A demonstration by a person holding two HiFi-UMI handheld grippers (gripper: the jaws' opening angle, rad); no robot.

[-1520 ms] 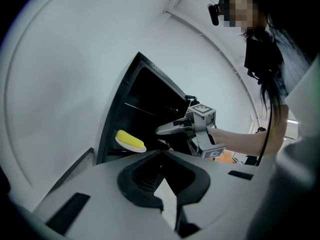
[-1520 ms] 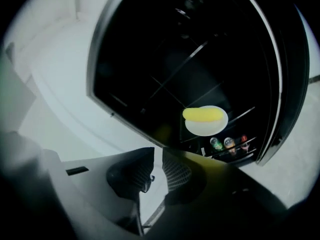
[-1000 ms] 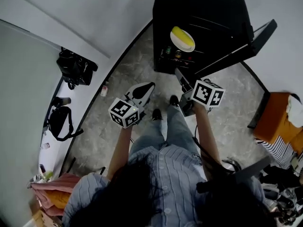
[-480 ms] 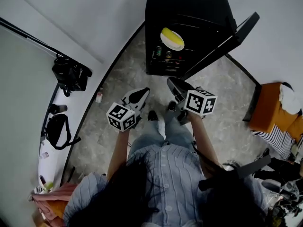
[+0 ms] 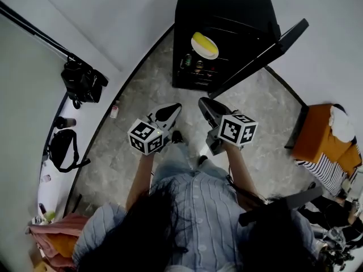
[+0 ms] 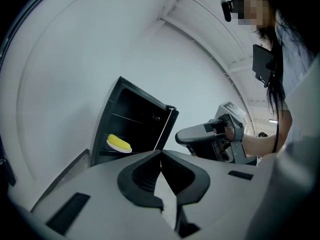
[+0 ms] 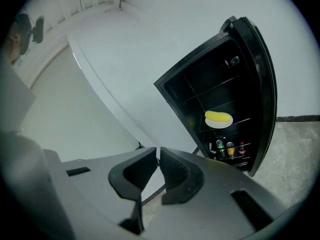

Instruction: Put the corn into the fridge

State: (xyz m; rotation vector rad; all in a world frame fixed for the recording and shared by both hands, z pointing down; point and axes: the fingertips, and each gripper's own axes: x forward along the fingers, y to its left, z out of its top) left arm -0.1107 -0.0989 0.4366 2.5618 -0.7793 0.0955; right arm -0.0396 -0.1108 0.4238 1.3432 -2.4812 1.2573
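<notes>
A yellow corn cob (image 5: 205,42) lies on a white plate (image 5: 199,48) on a shelf inside the open black fridge (image 5: 227,7). The cob (image 6: 119,142) also shows in the left gripper view, and the right gripper view has it (image 7: 218,116) too. My left gripper (image 5: 174,107) hangs over the floor, well short of the fridge, its jaws (image 6: 161,153) shut and empty. Beside it my right gripper (image 5: 203,102) points at the fridge. Its jaws (image 7: 158,149) are closing to a thin slit with nothing between them.
The fridge door (image 5: 266,47) stands swung open to the right. Several small bottles (image 7: 230,148) sit on a lower shelf. A black bag (image 5: 82,78) and a small bottle (image 5: 115,109) lie by the left wall. An orange seat (image 5: 317,137) is at the right.
Both grippers have drawn back from the fridge, empty, and the fridge now sits farther off in the head view. The corn stays on its plate.
</notes>
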